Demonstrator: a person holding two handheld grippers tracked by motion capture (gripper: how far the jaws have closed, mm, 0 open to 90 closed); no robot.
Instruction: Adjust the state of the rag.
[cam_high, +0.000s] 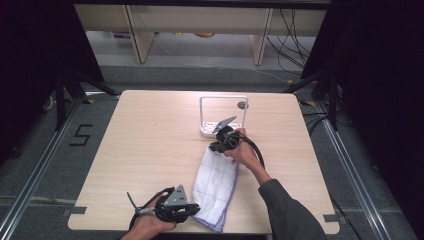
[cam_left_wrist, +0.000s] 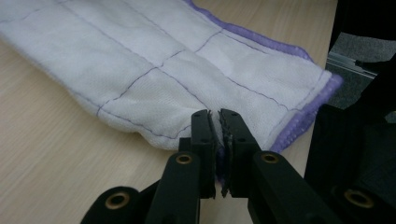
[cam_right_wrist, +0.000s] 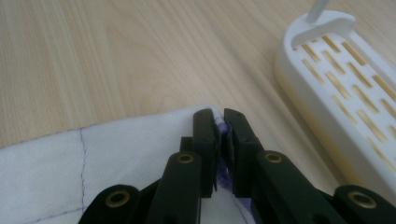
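Cloth: a white cloth (cam_high: 216, 187) with thin purple grid stitching and a purple hem lies folded into a long strip, low and just right of centre in the high view, running from the frame's middle down to the table's near edge.
Left gripper: the left gripper (cam_high: 192, 208) sits at the bottom of the high view, left of centre, at the cloth's lower end; in the left gripper view (cam_left_wrist: 217, 135) its jaws are pressed together, pinching the cloth's edge between the pads.
Right gripper: the right gripper (cam_high: 216, 148) is at the middle of the high view, at the cloth's upper end; in the right gripper view (cam_right_wrist: 219, 133) the jaws are closed on the hemmed corner, purple trim showing between them.
Cloth in the close views: it spreads across the upper half of the left gripper view (cam_left_wrist: 154, 70) and fills the lower left of the right gripper view (cam_right_wrist: 93, 163).
Rack: a white slotted rack (cam_high: 223, 116) with an upright frame stands just above the right gripper in the high view, apart from the cloth; its base shows at the right of the right gripper view (cam_right_wrist: 341, 88).
Table: a light wooden table (cam_high: 150, 140) carries everything.
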